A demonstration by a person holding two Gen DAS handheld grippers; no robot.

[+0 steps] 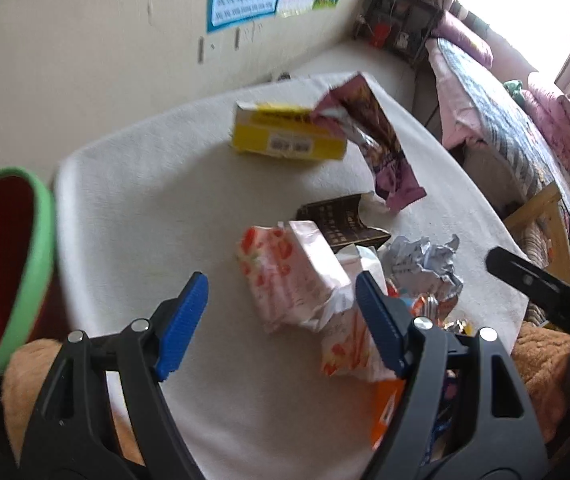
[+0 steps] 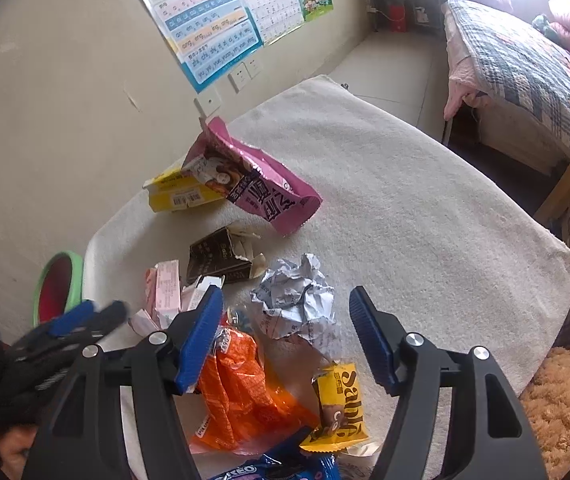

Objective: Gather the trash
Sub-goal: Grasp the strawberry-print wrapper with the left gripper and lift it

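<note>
With nothing gripped, the left gripper (image 1: 281,324) is hanging wide open just over the pink-and-white carton (image 1: 293,276), seemingly lining up a grab, while the right gripper (image 2: 285,334), also spread and empty, is hovering beyond that carton above the crumpled paper (image 2: 297,300), and the green-rimmed bin (image 1: 5,268) left of the carton is showing only its red inside.

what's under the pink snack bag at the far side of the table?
The pink snack bag leans on a yellow box, covering that box's right end and part of its top. Whether anything else lies beneath the bag cannot be seen.
</note>
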